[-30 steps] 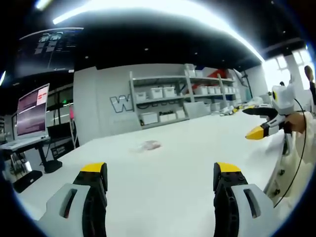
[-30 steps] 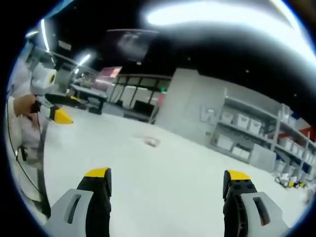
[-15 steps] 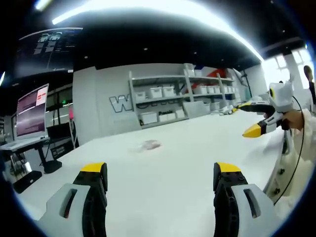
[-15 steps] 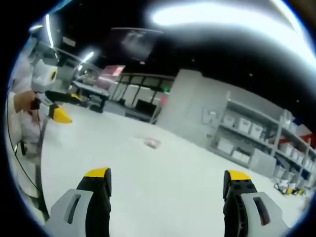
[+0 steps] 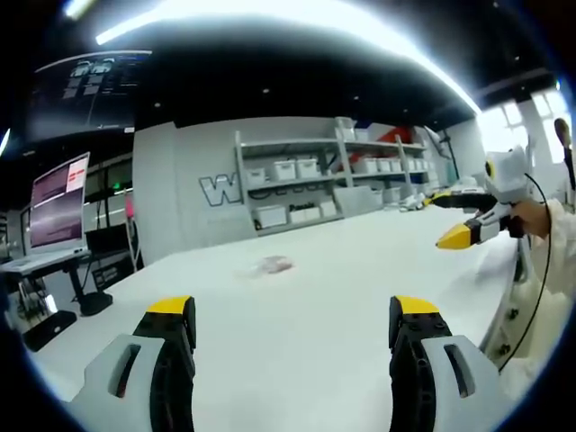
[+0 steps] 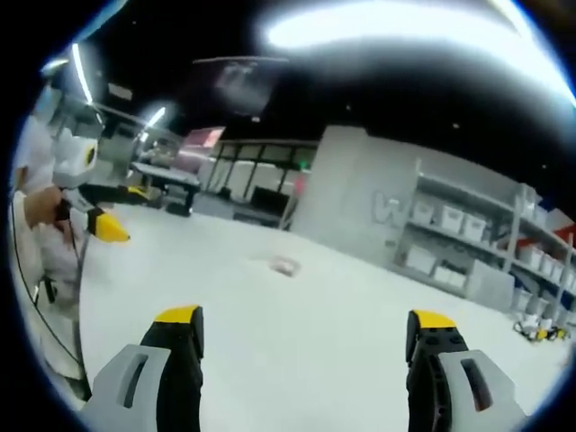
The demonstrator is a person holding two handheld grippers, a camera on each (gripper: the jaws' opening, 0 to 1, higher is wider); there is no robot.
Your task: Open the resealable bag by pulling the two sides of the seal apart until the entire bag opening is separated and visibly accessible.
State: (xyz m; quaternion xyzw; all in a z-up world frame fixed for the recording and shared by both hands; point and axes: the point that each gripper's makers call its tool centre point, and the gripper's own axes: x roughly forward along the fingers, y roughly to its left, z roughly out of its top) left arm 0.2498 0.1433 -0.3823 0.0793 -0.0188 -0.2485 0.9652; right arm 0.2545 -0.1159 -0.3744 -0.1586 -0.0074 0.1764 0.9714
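A small clear resealable bag [image 5: 270,265] with pinkish contents lies flat on the white table [image 5: 315,342], far ahead of both grippers. My left gripper [image 5: 292,312] hovers low over the table, open, its yellow-tipped jaws wide apart with nothing between them. At the right of the left gripper view my right gripper [image 5: 441,219] is held in a hand above the table's edge. In the right gripper view the bag [image 6: 285,265] lies well ahead of my open right gripper [image 6: 304,317]. My left gripper [image 6: 126,213] appears at that view's left, jaws apart.
Grey shelves with white bins [image 5: 297,171] stand behind the table against a wall. A lit monitor [image 5: 58,202] stands on a desk to the left. A white sleeve [image 5: 562,243] and a cable hang by the table's right edge.
The right gripper has risen slightly and edged inward over the table. The right view has shifted a little. The bag and the left gripper have not moved.
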